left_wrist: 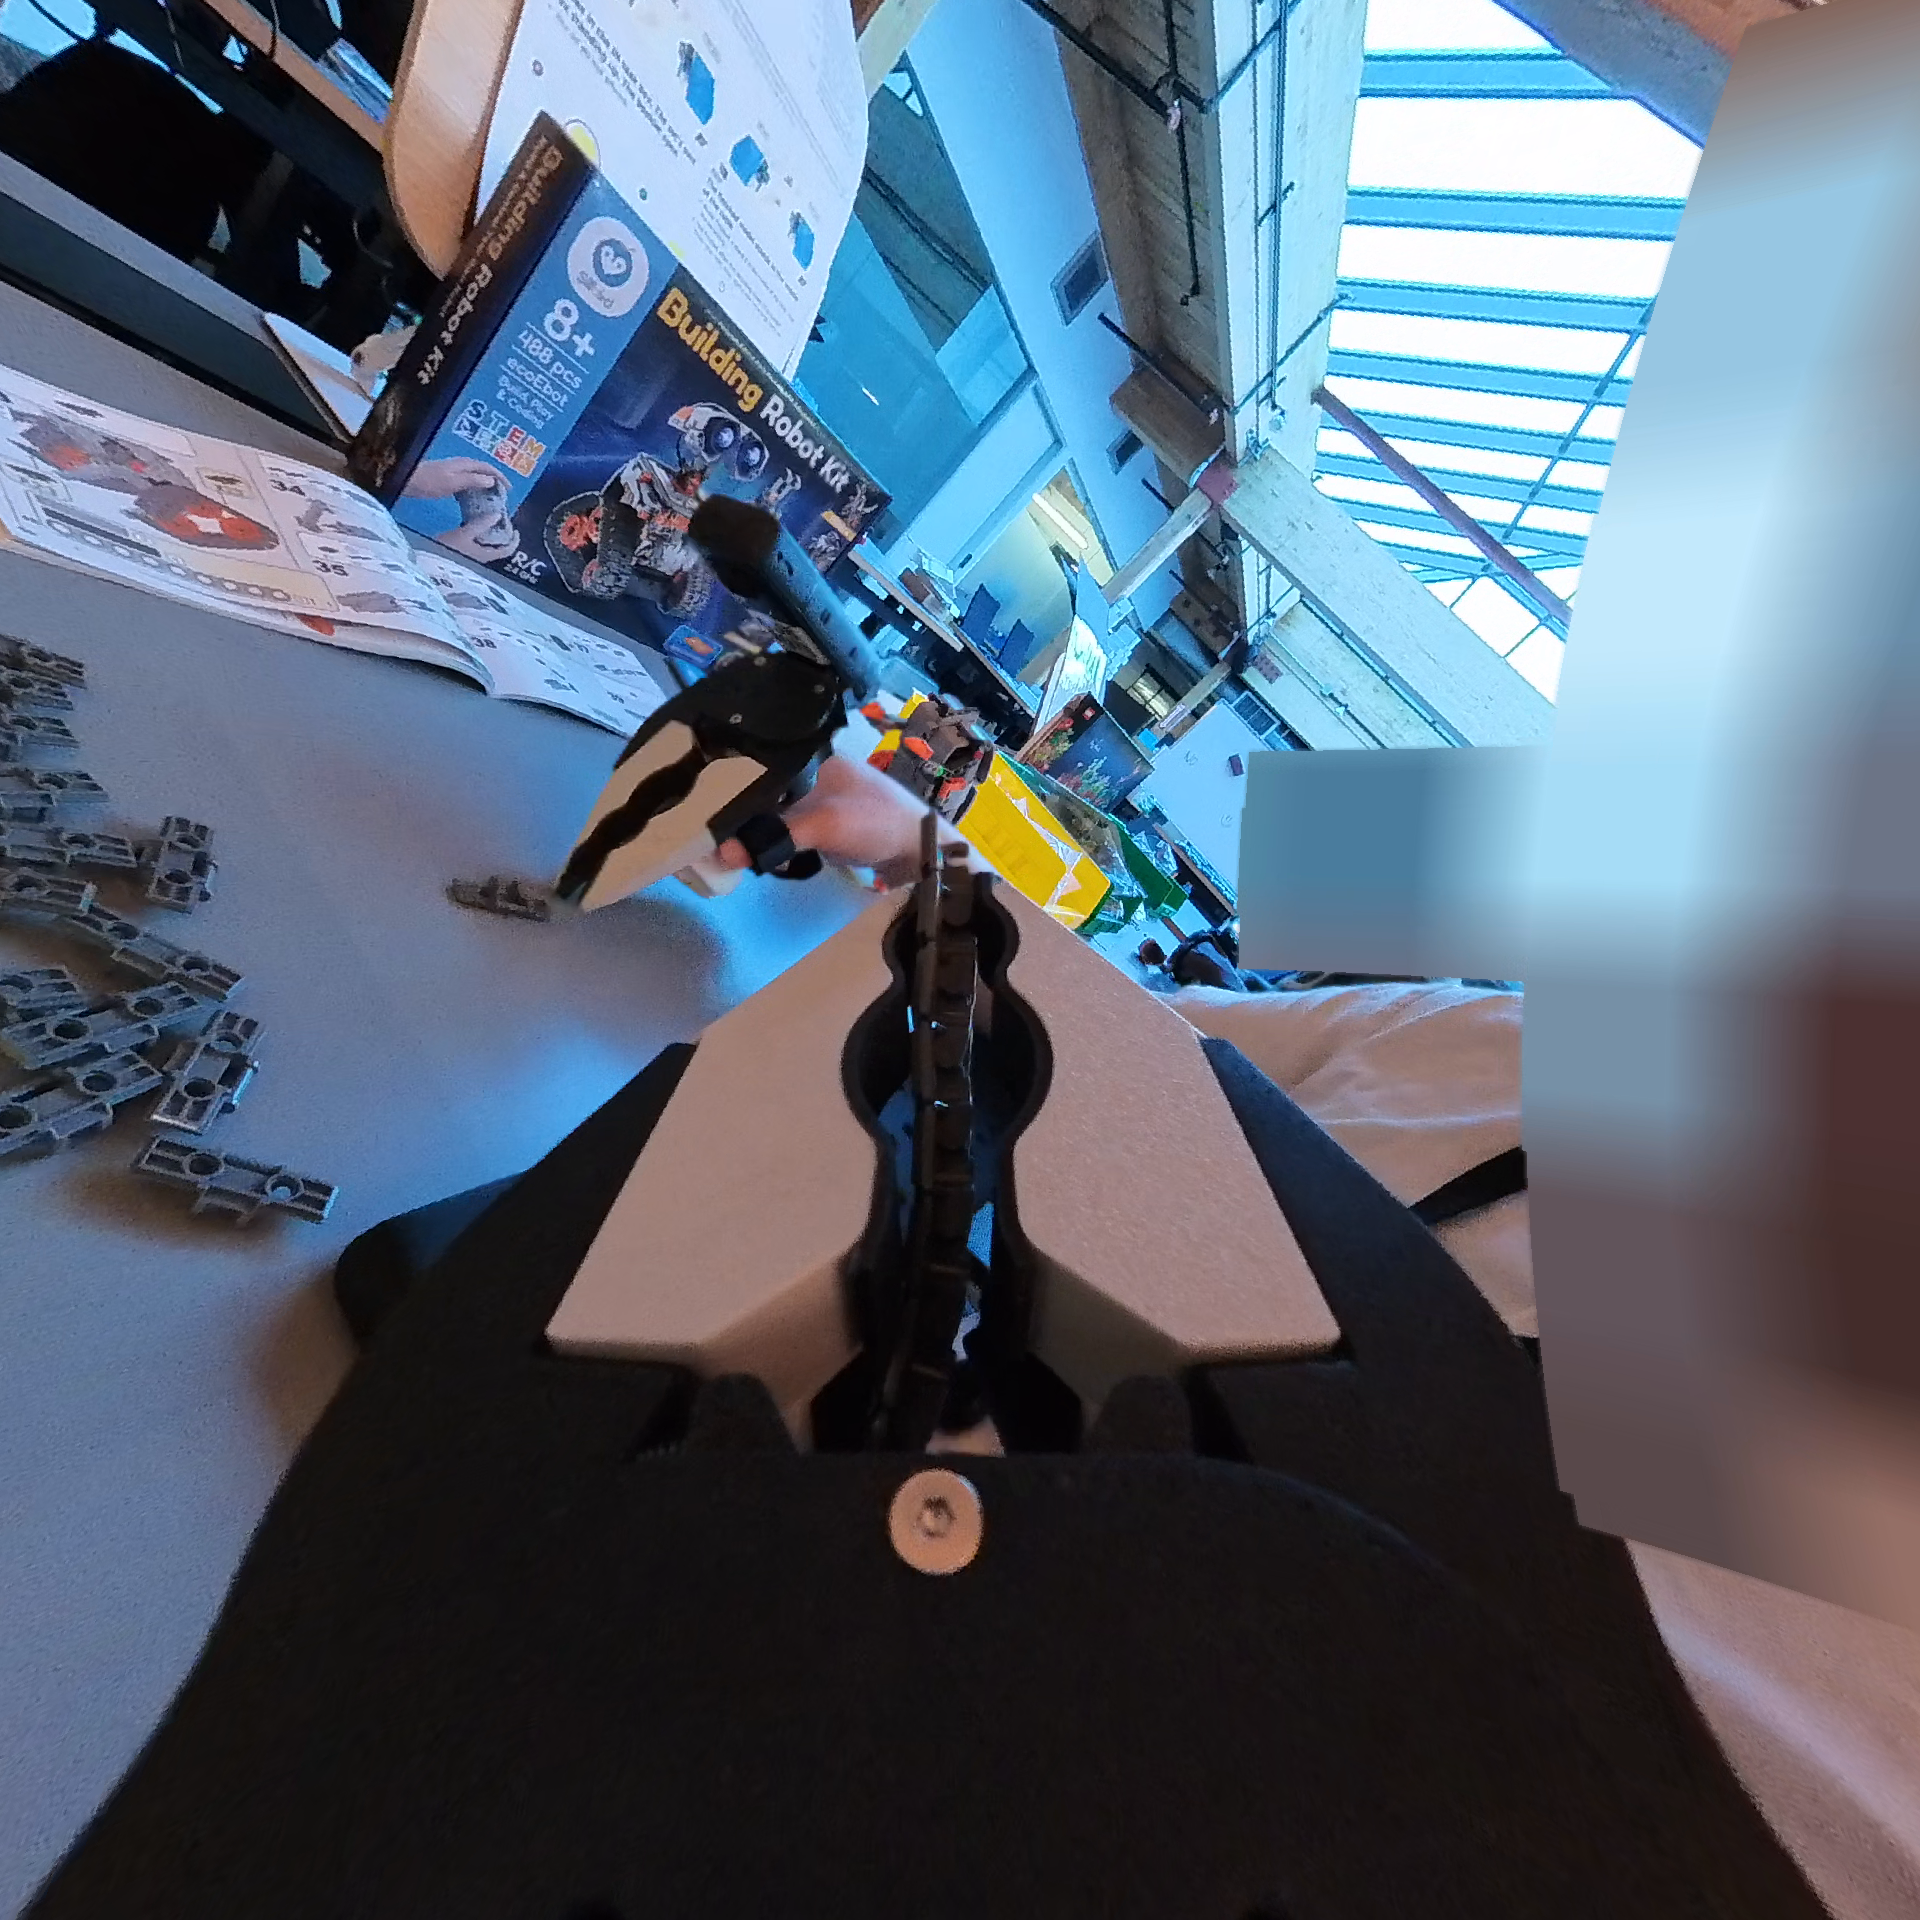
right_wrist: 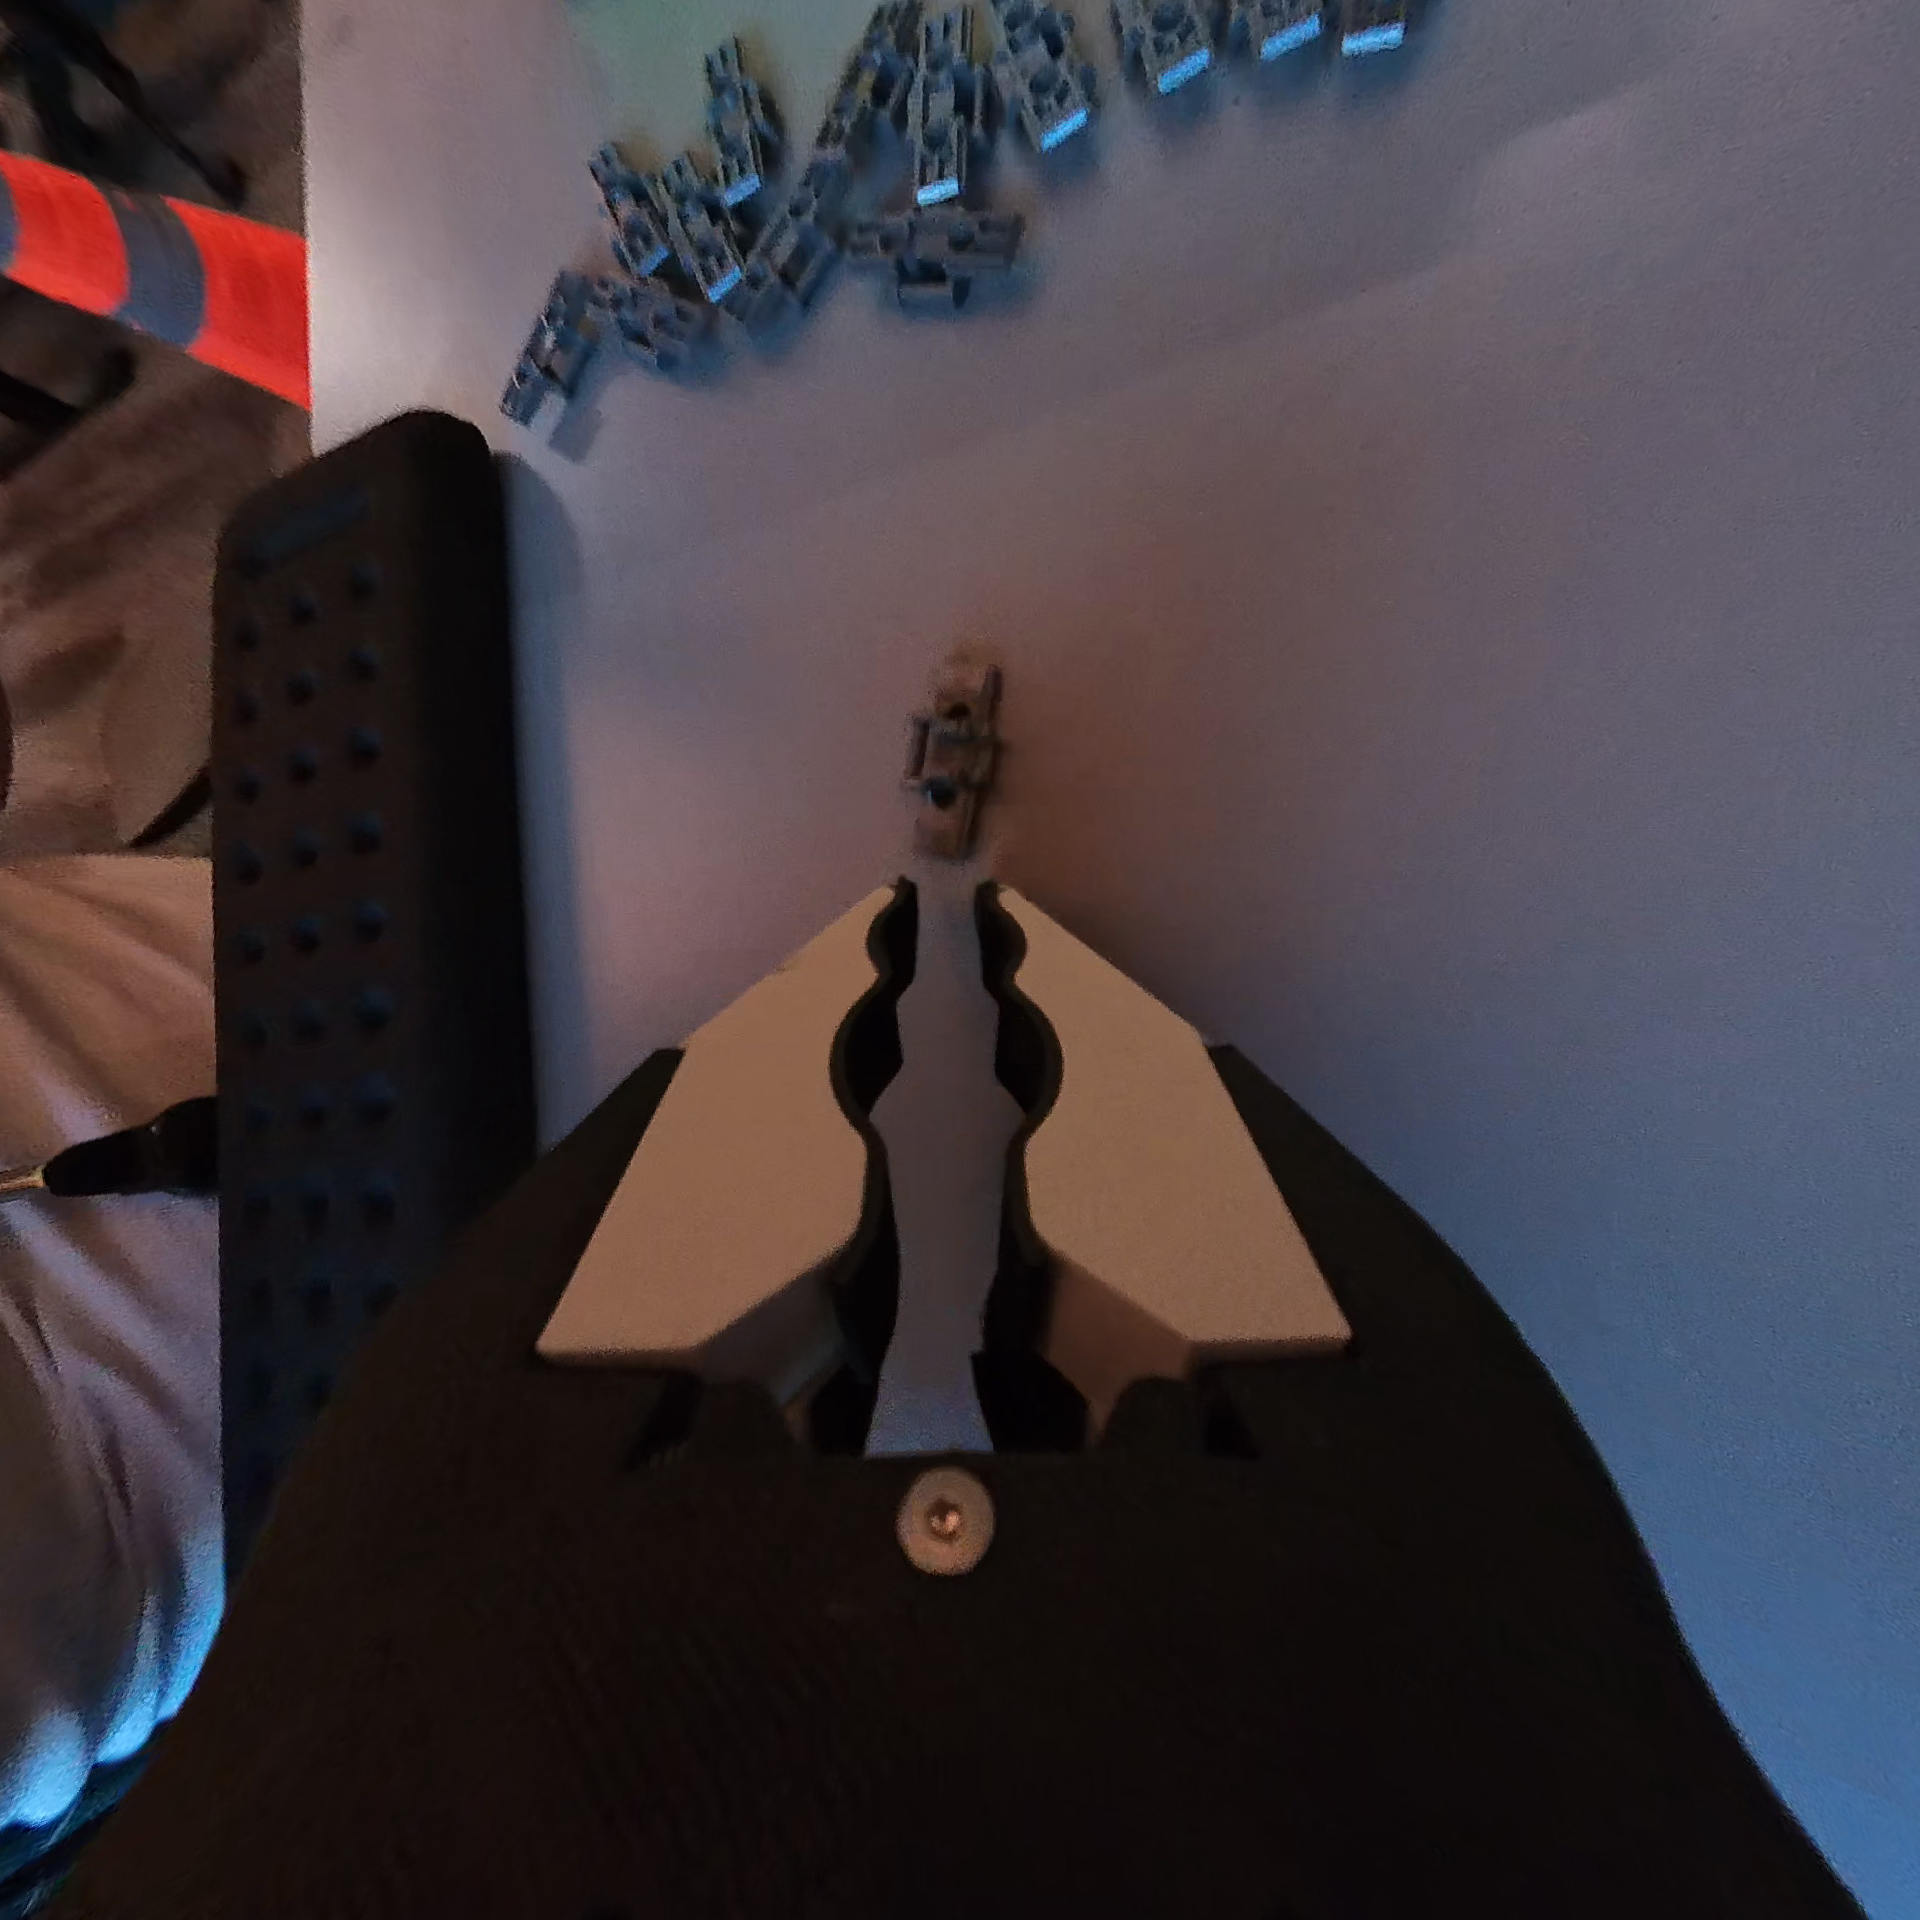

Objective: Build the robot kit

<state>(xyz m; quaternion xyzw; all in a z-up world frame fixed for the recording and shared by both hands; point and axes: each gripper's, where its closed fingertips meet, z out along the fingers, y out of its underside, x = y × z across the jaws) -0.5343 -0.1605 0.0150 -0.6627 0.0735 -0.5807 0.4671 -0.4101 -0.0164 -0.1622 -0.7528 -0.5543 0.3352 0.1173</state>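
Pale grey tabletop (left_wrist: pixel 364 1039) carries everything, under a high timber-beamed ceiling with bright skylights that only the left wrist view takes in. That view also shows a dark blue robot-kit box (left_wrist: pixel 623 416) standing upright, an open instruction booklet (left_wrist: pixel 260 530) lying flat before it, and a scatter of loose grey plastic track links (left_wrist: pixel 114 1029) at the left edge. The left tongs (left_wrist: pixel 945 914) are clamped on a dark chain of joined track links (left_wrist: pixel 940 1091), which runs upright along the gap between the white fingers and pokes out past their tips, off the tabletop. Farther off, the right tongs (left_wrist: pixel 577 888) tilt down with their tips at the tabletop, just beside a single grey track link (left_wrist: pixel 499 896). The right wrist view looks down along its own tongs (right_wrist: pixel 948 883), slightly parted with nothing between them, the single link (right_wrist: pixel 954 769) lying just beyond the tips. It alone shows a black studded slab (right_wrist: pixel 353 883) at the left, and the loose links (right_wrist: pixel 831 187) farther ahead, blurred.
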